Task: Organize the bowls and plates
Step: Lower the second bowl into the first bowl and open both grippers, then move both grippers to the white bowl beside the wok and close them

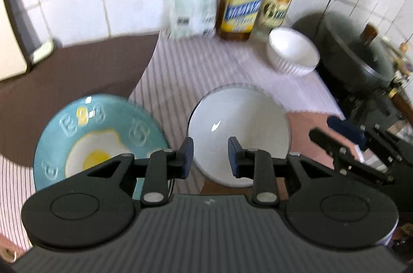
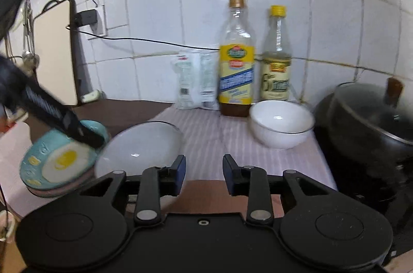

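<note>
Striped cloth (image 2: 219, 133) – bowls (image 2: 281, 125), plates (image 2: 139, 146), bottles (image 2: 236, 82).

Teal plate (image 1: 100, 133) with fried-egg picture and raised lettering, lying flat at left on striped cloth; in right wrist view resting on top of pinkish plate (image 2: 64, 191), only rim showing. White plate (image 1: 238, 133) with thin dark rim, empty, glossy, flat, just beside teal plate on right, edges close or touching, cannot tell which. White ribbed bowl (image 1: 293, 54) with thin dark rim line, upright, empty, farther back right, well apart from plates.
</note>
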Tool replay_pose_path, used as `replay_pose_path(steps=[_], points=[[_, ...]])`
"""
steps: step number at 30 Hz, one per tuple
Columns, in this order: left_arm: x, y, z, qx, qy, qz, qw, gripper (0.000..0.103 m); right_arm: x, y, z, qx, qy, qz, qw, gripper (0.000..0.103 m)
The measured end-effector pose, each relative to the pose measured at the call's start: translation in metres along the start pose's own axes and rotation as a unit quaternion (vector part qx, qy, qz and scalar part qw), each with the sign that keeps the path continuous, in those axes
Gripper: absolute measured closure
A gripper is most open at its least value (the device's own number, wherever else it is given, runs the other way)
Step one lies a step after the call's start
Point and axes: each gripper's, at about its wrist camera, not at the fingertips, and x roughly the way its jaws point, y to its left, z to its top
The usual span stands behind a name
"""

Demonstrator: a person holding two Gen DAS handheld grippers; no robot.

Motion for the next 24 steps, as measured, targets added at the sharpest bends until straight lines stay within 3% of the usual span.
replay_pose_path(steps=[6,9,13,16,18,24], points=[[-0.006,-0.006,0.02,0.008,-0.044,-0.023,0.9987,0.068,0.006,-0.024,0.001,0.004,0.011,-0.033,0.999,0.061],[-0.001,-0.009,0.029,0.014,-0.046,-0.033,0.9983,0.066,0.017,-0.032,0.003,0.015,0.01,-0.046,0.999,0.06],[0.009,-0.021,0.045,0.027,-0.049,-0.04,0.9976,0.059,0.04,-0.039,0.004,0.014,0.018,-0.067,0.997,0.046],[0.029,-0.036,0.058,0.047,-0.038,-0.07,0.9957,0.047,0.061,-0.049,0.004,0.022,0.029,-0.08,0.996,0.034],[0.044,-0.046,0.065,0.061,-0.028,-0.057,0.9961,0.047,0.079,-0.055,0.004,0.03,0.043,-0.086,0.995,0.031],[0.088,-0.061,0.094,0.079,-0.019,-0.079,0.9936,0.039,0.12,-0.074,0.006,0.059,0.077,-0.084,0.992,0.02]])
